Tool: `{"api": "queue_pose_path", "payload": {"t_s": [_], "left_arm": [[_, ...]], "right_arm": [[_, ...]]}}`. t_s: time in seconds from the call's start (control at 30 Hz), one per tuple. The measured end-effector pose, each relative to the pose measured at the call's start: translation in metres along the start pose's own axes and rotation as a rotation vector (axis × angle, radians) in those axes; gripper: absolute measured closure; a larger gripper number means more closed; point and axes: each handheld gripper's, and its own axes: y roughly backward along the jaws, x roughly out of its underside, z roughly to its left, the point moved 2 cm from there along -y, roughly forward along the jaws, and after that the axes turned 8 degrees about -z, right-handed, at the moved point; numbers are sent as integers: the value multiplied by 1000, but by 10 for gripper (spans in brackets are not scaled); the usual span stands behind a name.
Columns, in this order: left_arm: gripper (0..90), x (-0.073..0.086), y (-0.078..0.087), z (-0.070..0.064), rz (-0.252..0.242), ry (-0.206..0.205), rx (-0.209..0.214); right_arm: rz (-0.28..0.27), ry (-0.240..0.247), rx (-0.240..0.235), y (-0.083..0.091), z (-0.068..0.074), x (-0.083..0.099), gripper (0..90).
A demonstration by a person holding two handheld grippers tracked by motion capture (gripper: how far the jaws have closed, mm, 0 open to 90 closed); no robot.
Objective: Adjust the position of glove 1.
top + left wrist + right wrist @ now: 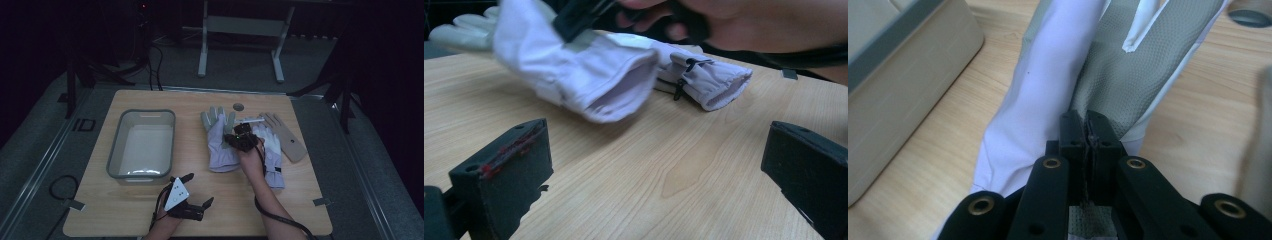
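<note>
Three gloves [220,140], one bin [142,144]

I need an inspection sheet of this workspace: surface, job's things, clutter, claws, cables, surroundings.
Surface: wooden table, a round hole near the far edge.
Job's things: lilac glove pinched and partly lifted; second lilac glove and tan glove lying flat; grey bin to the left.
Clutter: tape pieces at the table corners.
Claws: right claw shut on the lilac glove; left claw open, over bare table.
Cables: black cable along the right forearm; cable on the floor.
Surroundings: dark room, white frame behind.
</note>
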Motion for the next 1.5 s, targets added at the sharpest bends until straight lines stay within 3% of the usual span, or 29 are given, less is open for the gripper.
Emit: {"api": "queue_pose_path", "payload": {"t_s": [0.07, 0.17, 0.27, 0.33, 0.4, 0.57, 0.7, 0.8, 1.03, 1.17, 1.23, 1.4, 1.43, 1.5], "left_arm": [[0, 0, 0, 0, -2, 5, -2], [0, 0, 0, 0, -3, 4, -4], [0, 0, 0, -1, -3, 3, -5], [0, 0, 0, 0, -1, 3, -5], [0, 0, 0, 0, -2, 3, -5], [0, 0, 0, -1, -2, -1, -5], [0, 0, 0, 0, -2, 0, -4], [0, 0, 0, -1, -1, -1, -3], [0, 0, 0, 0, -1, 2, -2], [0, 0, 0, 0, -1, 5, -2], [0, 0, 0, 0, -3, 5, -3], [0, 0, 0, 0, -3, 6, -4], [0, 0, 0, 0, -3, 7, -5], [0, 0, 0, 0, -4, 8, -6]], "right_arm": [[-25, -33, 13, 12, 2, 7, 873], [-37, -46, 35, 25, 6, 18, 873], [-35, -68, 28, 32, 8, 25, 873], [-42, -116, 29, 40, 9, 36, 871], [-37, -95, 61, 42, 10, 43, 871], [2, -111, 45, 38, 8, 58, 871], [19, -95, 58, 34, 7, 62, 870], [52, -99, 63, 24, -1, 71, 862], [49, -91, 45, 26, -2, 69, 774], [21, -25, 24, 40, -3, 57, 637], [-1, 13, 11, 48, -7, 50, 611], [-31, 122, -9, 69, -29, 41, 570], [-40, 152, -30, 74, -34, 40, 569], [-31, 172, -30, 81, -47, 39, 583]]}}
